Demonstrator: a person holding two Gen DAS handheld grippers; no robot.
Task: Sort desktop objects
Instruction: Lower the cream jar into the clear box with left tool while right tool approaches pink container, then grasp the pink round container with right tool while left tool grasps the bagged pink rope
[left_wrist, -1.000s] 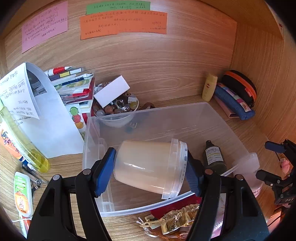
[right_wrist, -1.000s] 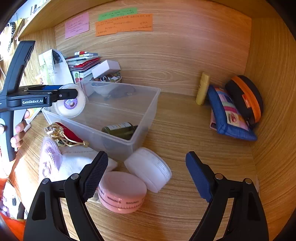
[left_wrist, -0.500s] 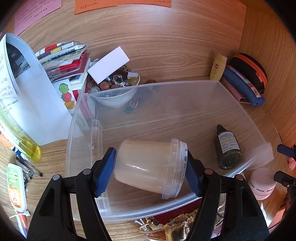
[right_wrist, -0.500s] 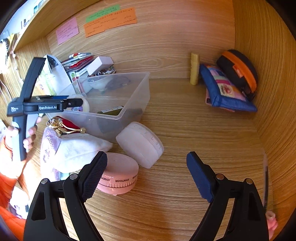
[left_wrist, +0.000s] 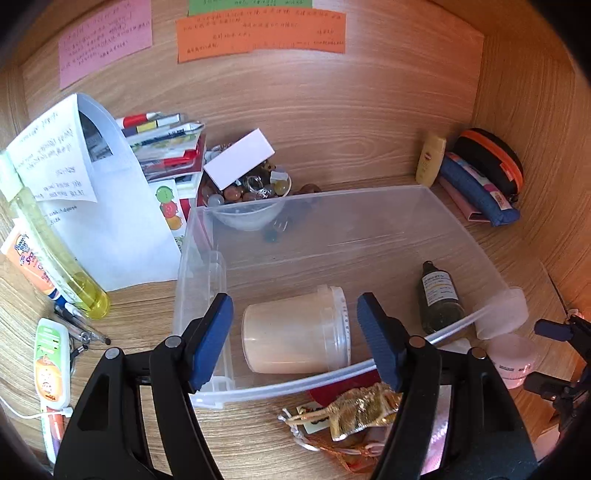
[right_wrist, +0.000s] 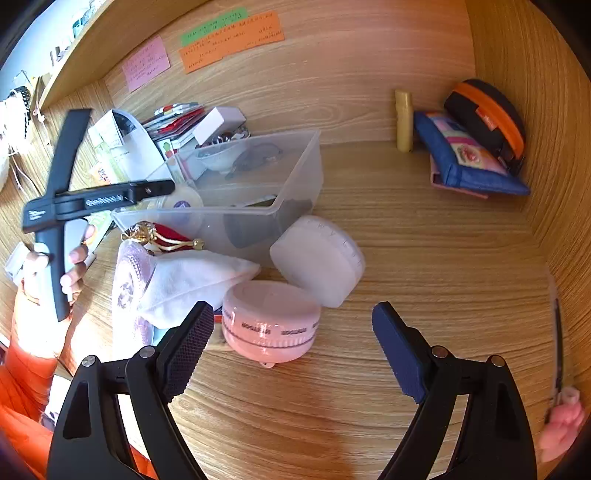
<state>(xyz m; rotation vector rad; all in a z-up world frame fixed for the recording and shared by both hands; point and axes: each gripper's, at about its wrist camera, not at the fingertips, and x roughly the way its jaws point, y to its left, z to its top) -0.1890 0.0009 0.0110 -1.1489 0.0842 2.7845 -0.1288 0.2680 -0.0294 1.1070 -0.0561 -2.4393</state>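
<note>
On the wooden desk, my left gripper (left_wrist: 295, 339) hangs spread over the jar (left_wrist: 295, 334) lying inside the clear bin (left_wrist: 369, 206); my right gripper (right_wrist: 291, 354), spread, risks knocking the pink case (right_wrist: 271, 319) beside that bin.

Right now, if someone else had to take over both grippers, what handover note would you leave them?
Left gripper: open, empty, above the near end of the clear bin.
Right gripper: open, empty, low over the desk, nearest the pink round case.
In the bin: the cream jar, lying on its side between the left fingers but not touched by them, and a dark dropper bottle.
On the desk outside the bin: pink round case, white round case leaning on the bin's corner, white cloth pouch, gold and red drawstring bags.
Left to do: probably the pink round case next, then the rest.
</note>
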